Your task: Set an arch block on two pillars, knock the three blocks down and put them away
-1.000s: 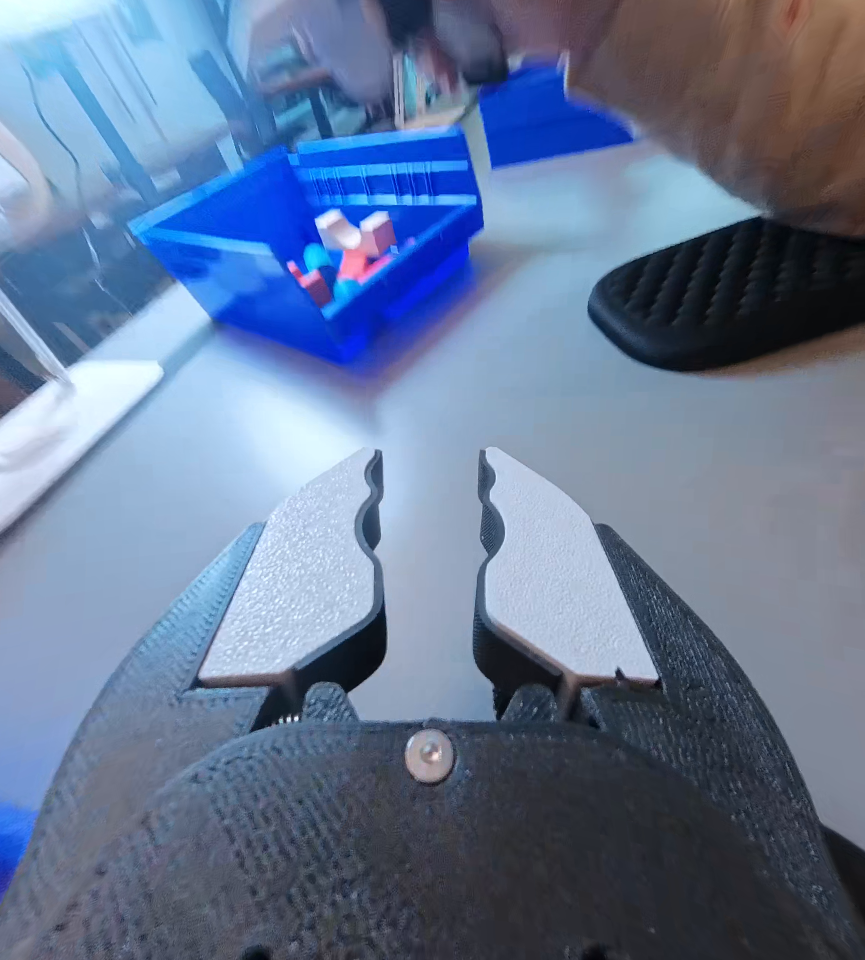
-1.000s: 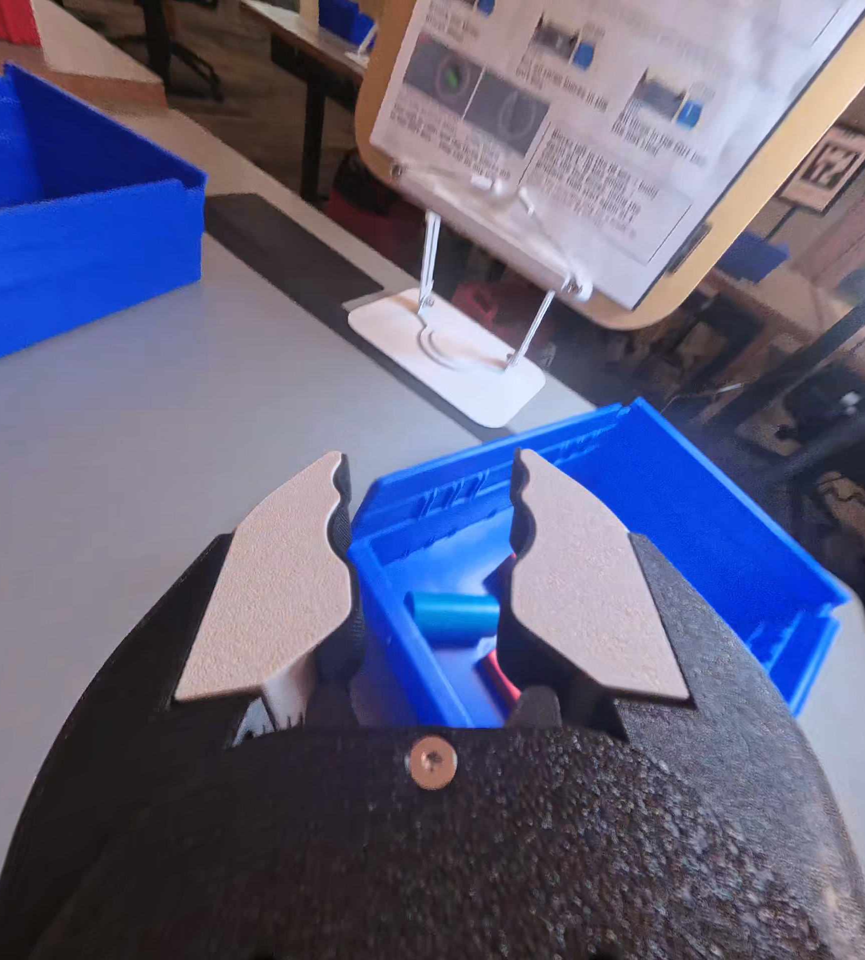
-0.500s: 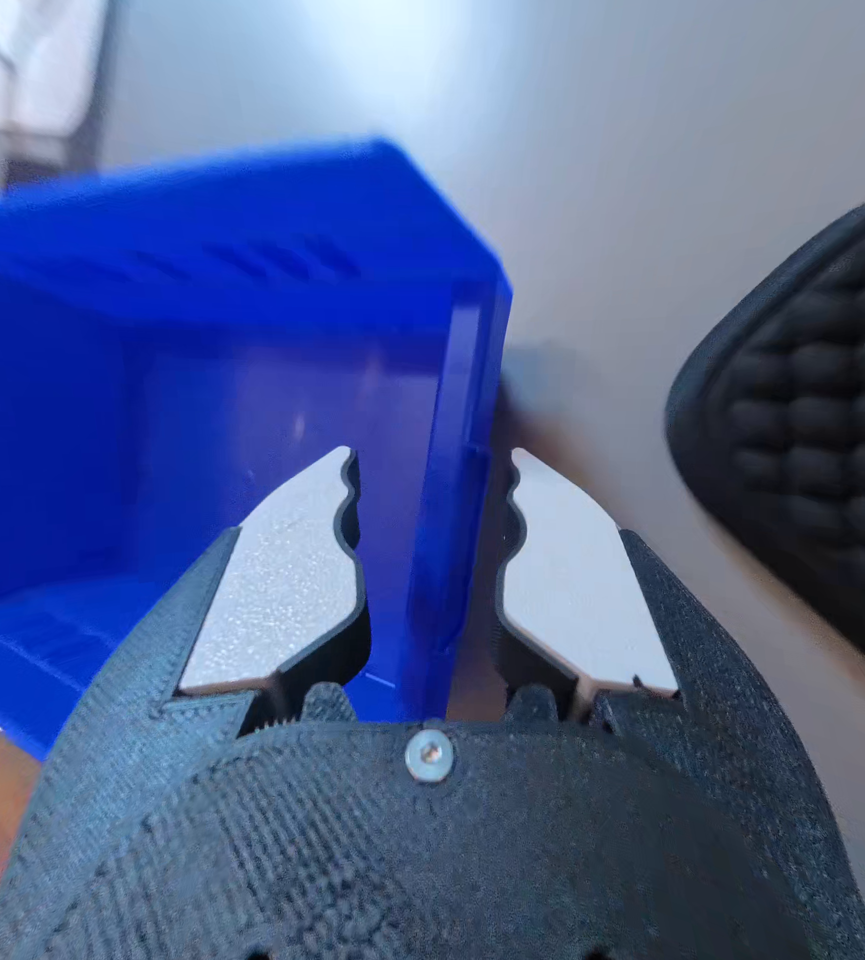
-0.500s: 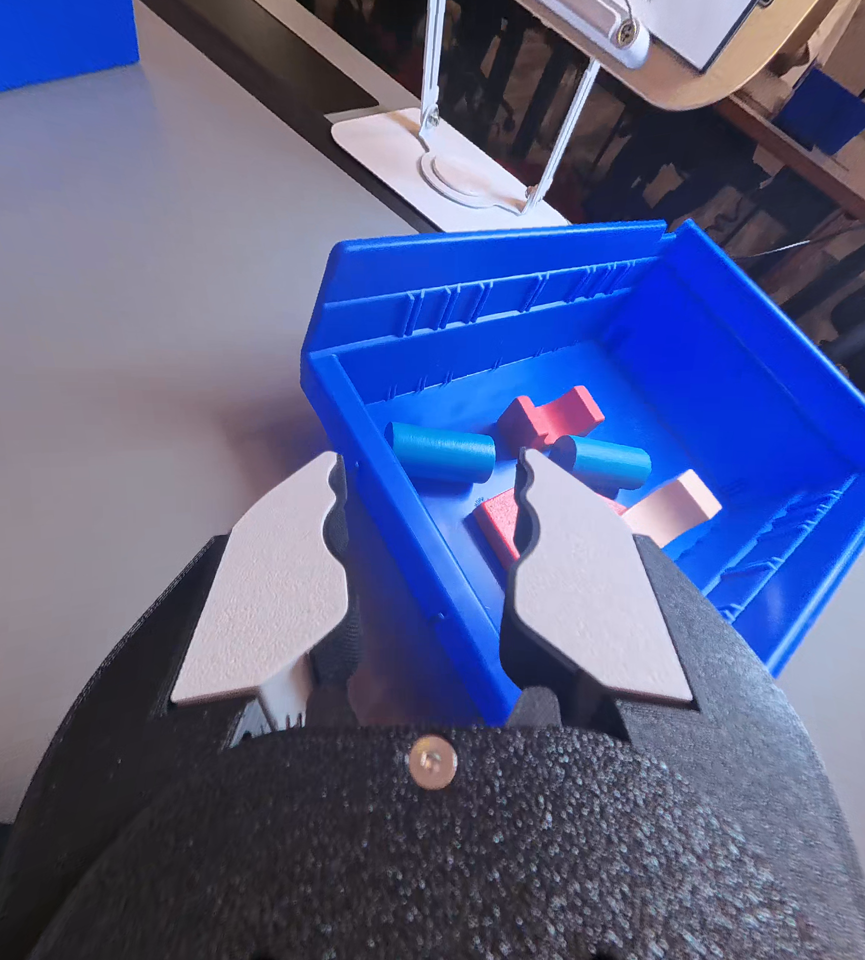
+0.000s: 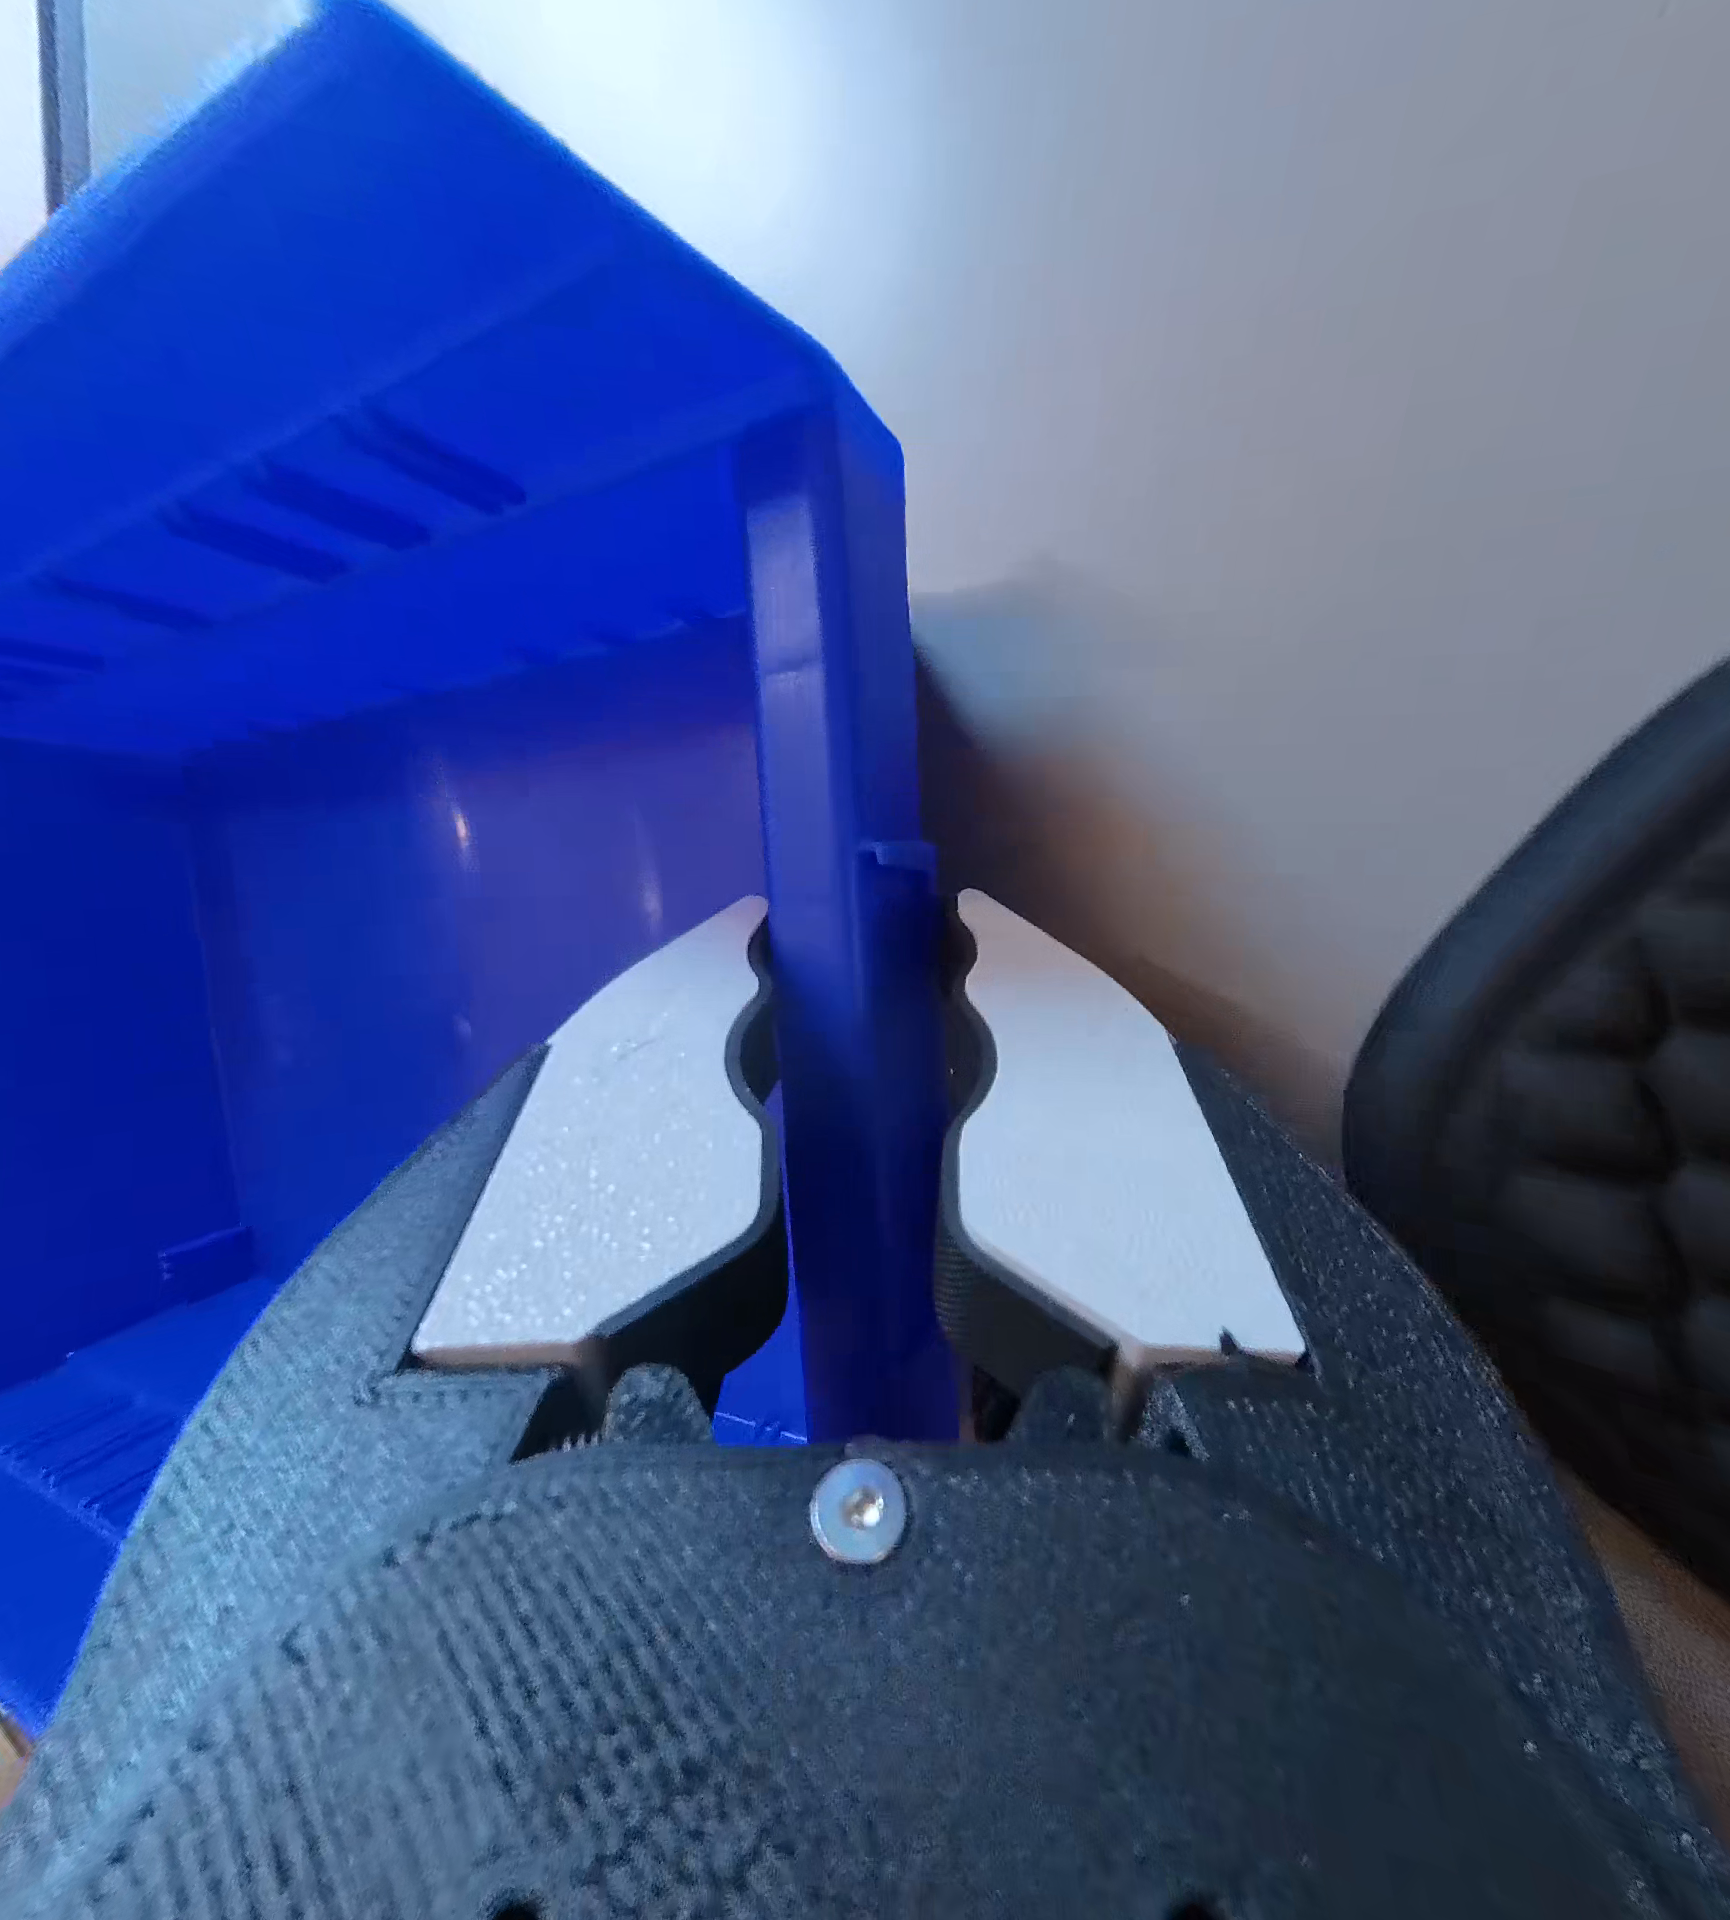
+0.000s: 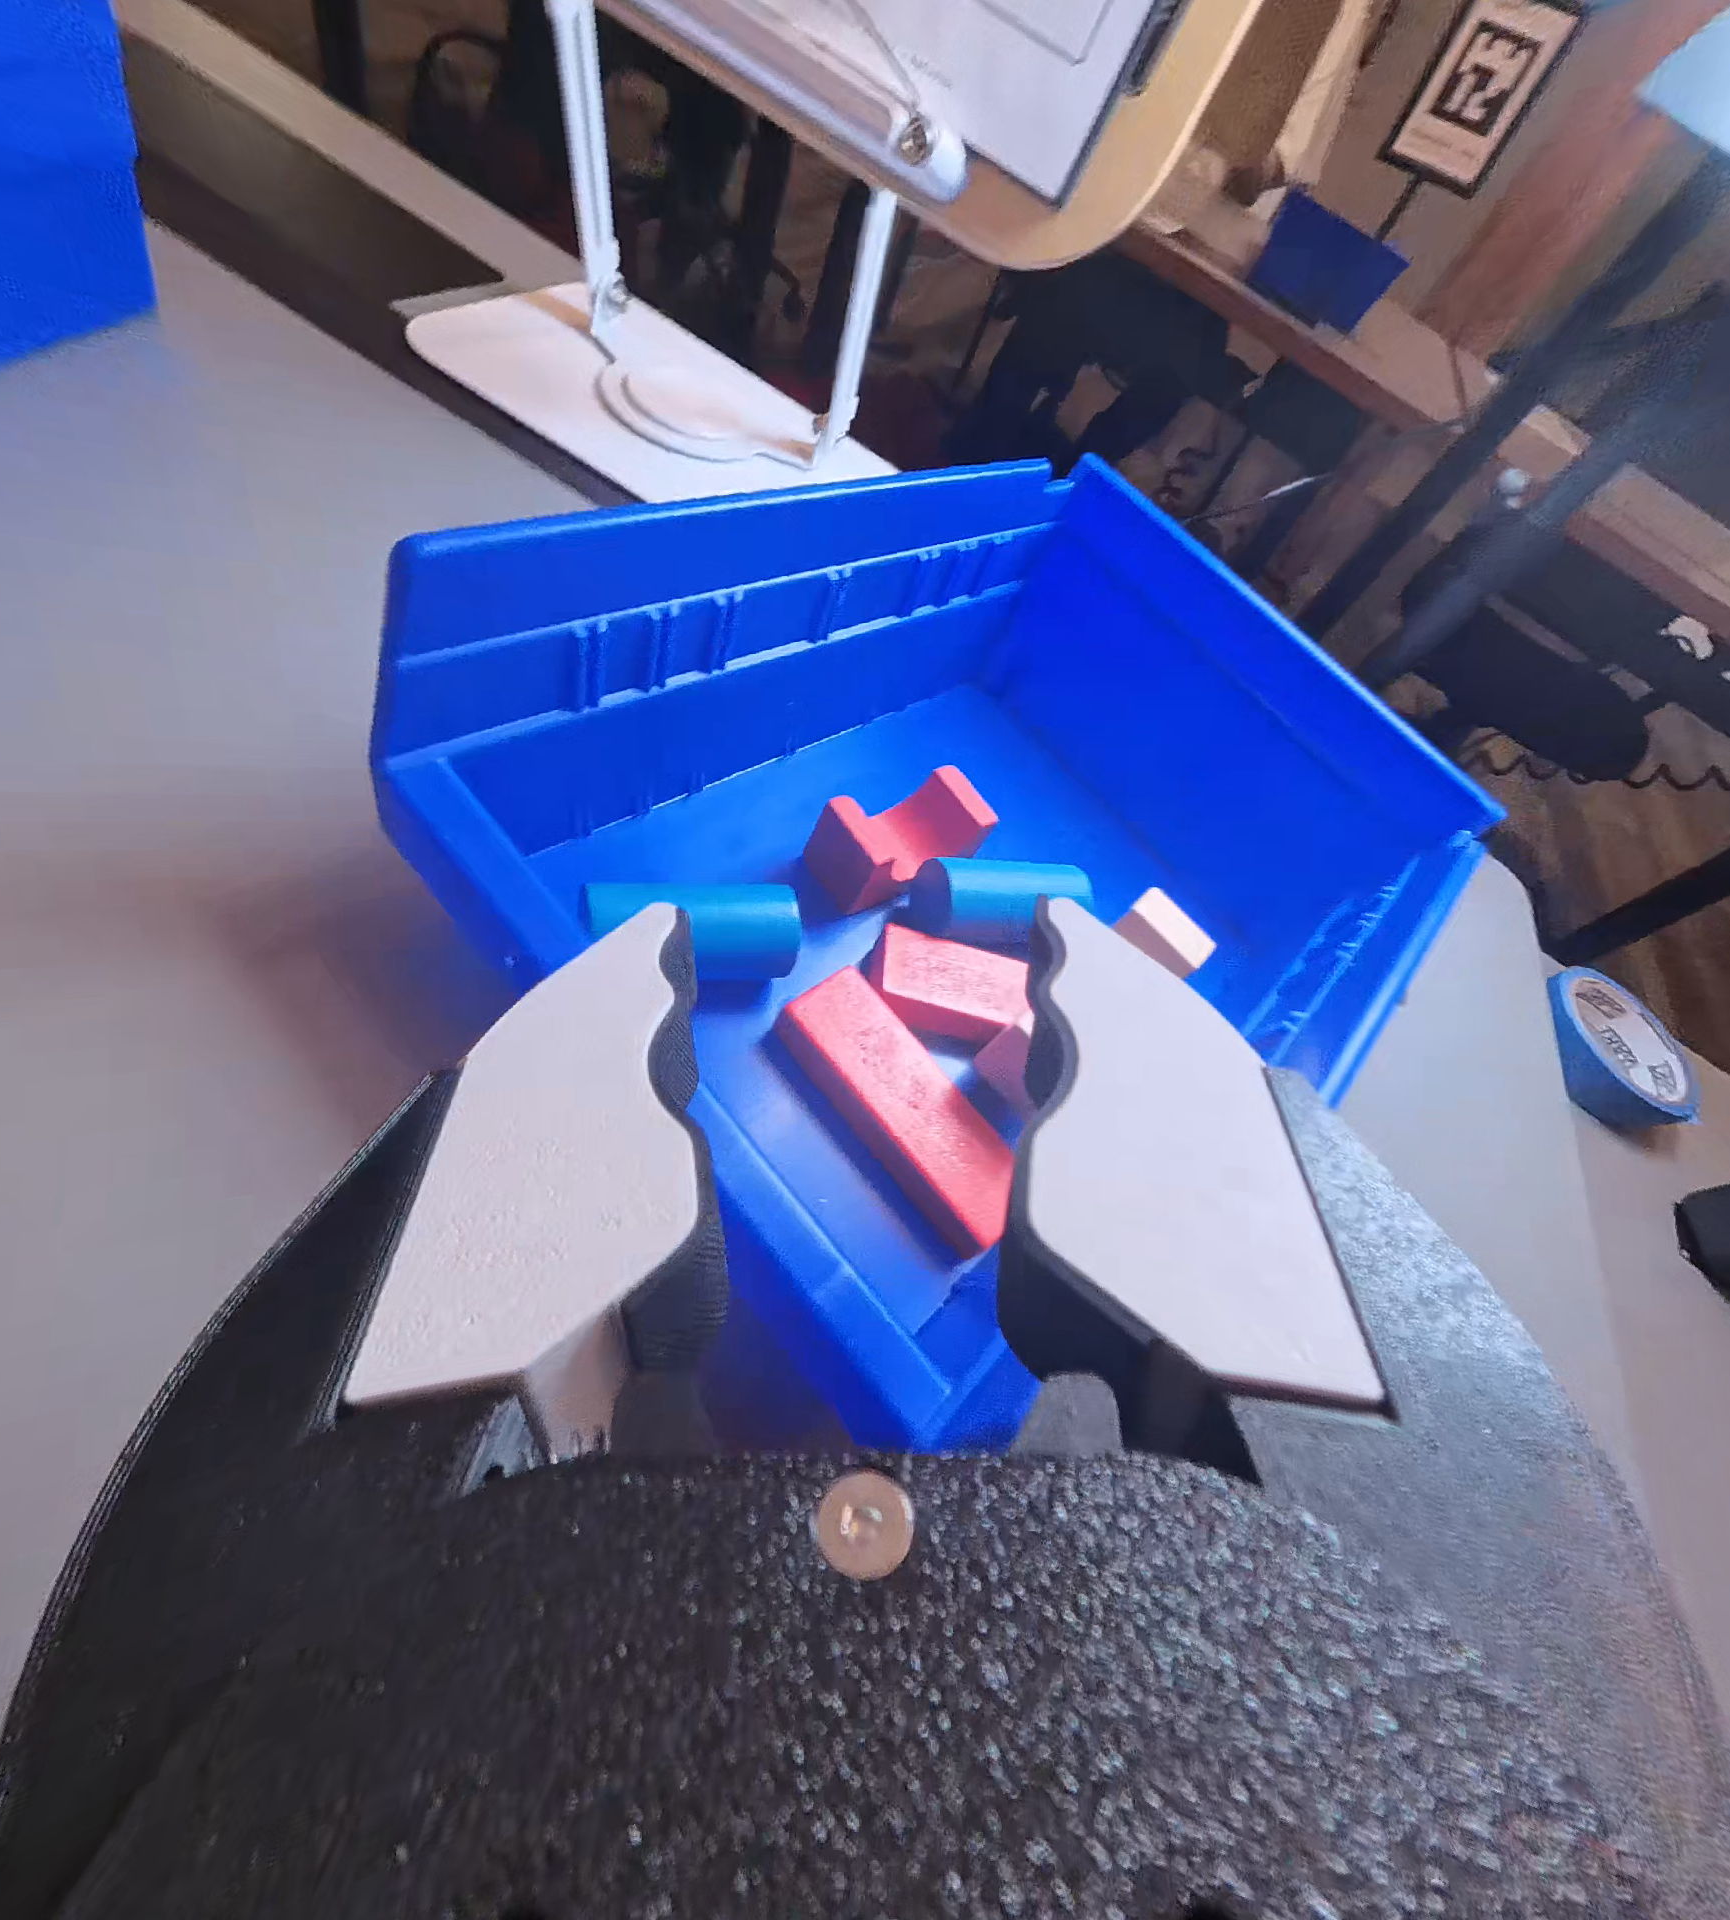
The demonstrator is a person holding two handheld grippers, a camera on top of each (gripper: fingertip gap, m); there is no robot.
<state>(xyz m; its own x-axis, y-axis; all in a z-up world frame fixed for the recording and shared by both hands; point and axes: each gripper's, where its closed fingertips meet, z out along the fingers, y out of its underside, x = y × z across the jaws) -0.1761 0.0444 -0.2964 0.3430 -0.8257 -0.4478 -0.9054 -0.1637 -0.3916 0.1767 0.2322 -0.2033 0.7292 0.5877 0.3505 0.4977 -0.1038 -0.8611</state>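
The left gripper, which half a second ago had its jaws apart on both sides of a wall of the empty blue bin, is now clenched on that wall. The right gripper has risen a little above the second blue bin; it is released and empty. Inside this bin, at the centre of the frame, lie a long red block, two blue cylinders and a red arch block. I judge that building has not begun yet.

The grey table fills the left side. A white stand is at the upper centre, and a blue tape roll at the right edge.
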